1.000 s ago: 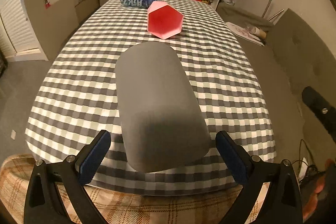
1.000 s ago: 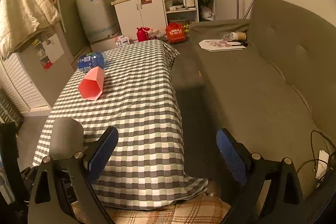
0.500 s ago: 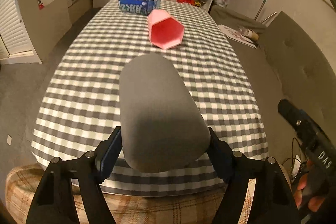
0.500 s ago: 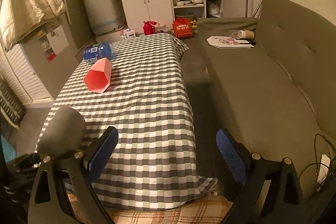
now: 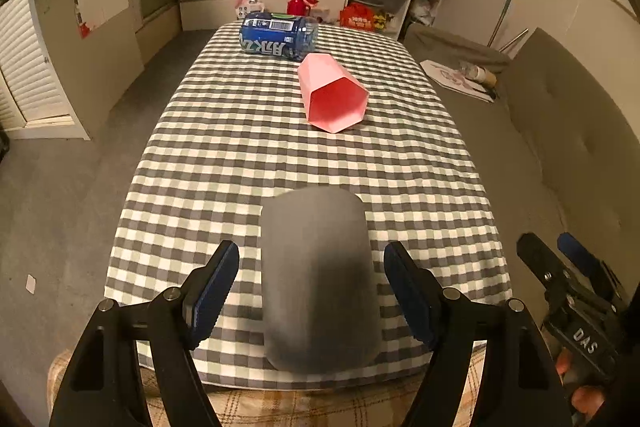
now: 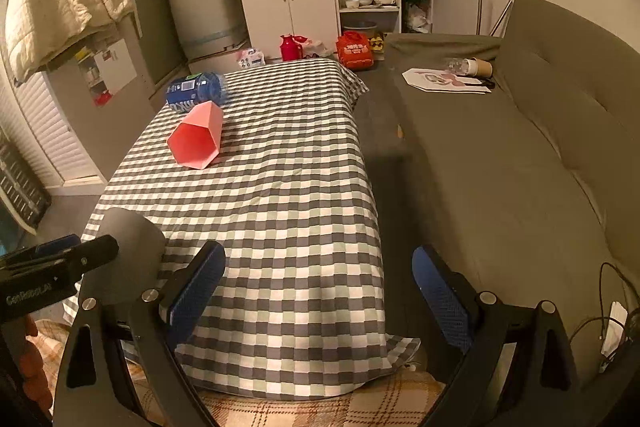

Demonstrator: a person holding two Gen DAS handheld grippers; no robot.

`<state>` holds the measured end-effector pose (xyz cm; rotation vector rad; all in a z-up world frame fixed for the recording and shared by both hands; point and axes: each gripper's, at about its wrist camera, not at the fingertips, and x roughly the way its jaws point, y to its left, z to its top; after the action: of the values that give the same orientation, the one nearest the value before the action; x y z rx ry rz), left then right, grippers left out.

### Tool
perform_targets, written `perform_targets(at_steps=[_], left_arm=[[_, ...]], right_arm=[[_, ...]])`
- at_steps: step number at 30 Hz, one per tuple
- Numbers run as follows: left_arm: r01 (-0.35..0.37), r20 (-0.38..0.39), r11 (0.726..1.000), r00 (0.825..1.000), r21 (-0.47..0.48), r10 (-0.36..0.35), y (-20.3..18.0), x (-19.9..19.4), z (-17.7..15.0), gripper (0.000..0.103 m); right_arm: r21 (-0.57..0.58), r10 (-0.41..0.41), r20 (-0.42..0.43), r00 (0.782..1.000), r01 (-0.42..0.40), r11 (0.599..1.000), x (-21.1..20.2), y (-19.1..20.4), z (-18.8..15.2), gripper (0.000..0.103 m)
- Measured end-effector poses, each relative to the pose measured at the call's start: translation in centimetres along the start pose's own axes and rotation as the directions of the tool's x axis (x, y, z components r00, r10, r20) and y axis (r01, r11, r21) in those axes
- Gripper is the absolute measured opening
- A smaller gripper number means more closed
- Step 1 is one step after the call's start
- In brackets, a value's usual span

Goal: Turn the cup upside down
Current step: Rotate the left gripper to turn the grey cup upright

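Note:
A grey cup (image 5: pixel 318 275) stands upside down, closed end up, at the near edge of the checked table (image 5: pixel 248 155). My left gripper (image 5: pixel 312 289) is open, its blue pads a little apart from the cup on both sides. The cup also shows at the left of the right wrist view (image 6: pixel 128 251), partly behind the left gripper's finger. My right gripper (image 6: pixel 318 293) is open and empty, over the table's near right corner. It also shows at the right edge of the left wrist view (image 5: pixel 572 283).
A pink hexagonal cup (image 5: pixel 334 99) lies on its side mid-table, mouth toward me. A blue bottle (image 5: pixel 278 37) lies at the far end. A grey sofa (image 6: pixel 520 167) runs along the table's right. Cabinets (image 6: pixel 292 13) stand at the back.
My left gripper was shut on the grey cup half a second ago; it has opened and drawn back a little, leaving the cup standing. The right gripper stayed open.

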<state>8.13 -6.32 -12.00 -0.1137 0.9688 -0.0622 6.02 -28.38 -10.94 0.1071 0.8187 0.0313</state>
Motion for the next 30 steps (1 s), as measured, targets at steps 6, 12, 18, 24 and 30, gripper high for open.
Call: perform_targets(at_steps=[6,12,18,24,30], left_arm=[[0.003,-0.074,1.000,0.997,0.026,-0.001,-1.3,1.7,-3.5,0.084],[0.006,-0.089,1.000,0.996,0.026,-0.003,-1.1,3.2,-4.2,0.073],[0.027,-0.061,0.999,0.998,0.044,-0.024,-0.7,2.2,-3.0,0.073],[0.017,-0.022,0.997,1.000,0.077,-0.015,-1.1,1.4,-0.4,0.072],[0.010,-0.036,0.995,0.999,0.101,-0.006,-1.3,2.2,2.3,0.072]], right_arm=[[0.005,-0.002,-0.010,1.000,0.002,1.000,0.2,0.1,-0.1,0.095],[-0.006,-0.003,-0.012,1.000,0.003,1.000,0.2,0.2,-0.1,0.095],[0.011,0.000,-0.021,1.000,0.000,1.000,0.5,0.0,-0.1,0.095],[0.010,0.004,-0.023,1.000,-0.004,1.000,0.6,0.0,-0.1,0.095],[0.018,0.009,-0.030,1.000,-0.008,1.000,0.8,-0.2,-0.1,0.095]])
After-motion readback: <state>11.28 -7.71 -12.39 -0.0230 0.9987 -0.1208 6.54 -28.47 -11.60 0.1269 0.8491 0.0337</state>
